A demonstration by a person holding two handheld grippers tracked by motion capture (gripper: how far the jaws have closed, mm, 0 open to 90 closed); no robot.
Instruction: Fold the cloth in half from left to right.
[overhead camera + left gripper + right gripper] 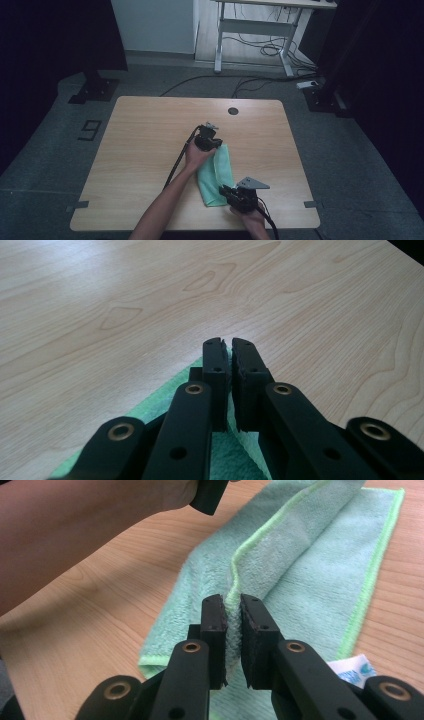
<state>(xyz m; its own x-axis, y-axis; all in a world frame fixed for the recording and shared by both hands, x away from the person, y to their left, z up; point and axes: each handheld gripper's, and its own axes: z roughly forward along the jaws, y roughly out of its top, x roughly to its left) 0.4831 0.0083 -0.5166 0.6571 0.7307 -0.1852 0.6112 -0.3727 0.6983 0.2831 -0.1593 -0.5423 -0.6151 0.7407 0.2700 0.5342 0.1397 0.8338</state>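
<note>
Green towel [300, 575] pinched in both claws.

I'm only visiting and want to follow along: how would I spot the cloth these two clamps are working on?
Find the wooden table; the cloth lies right of its middle, toward the person's edge. It is a mint-green fluffy towel with a brighter green hem, folded lengthwise. The left gripper pinches its far end and the right gripper its near fold.
</note>
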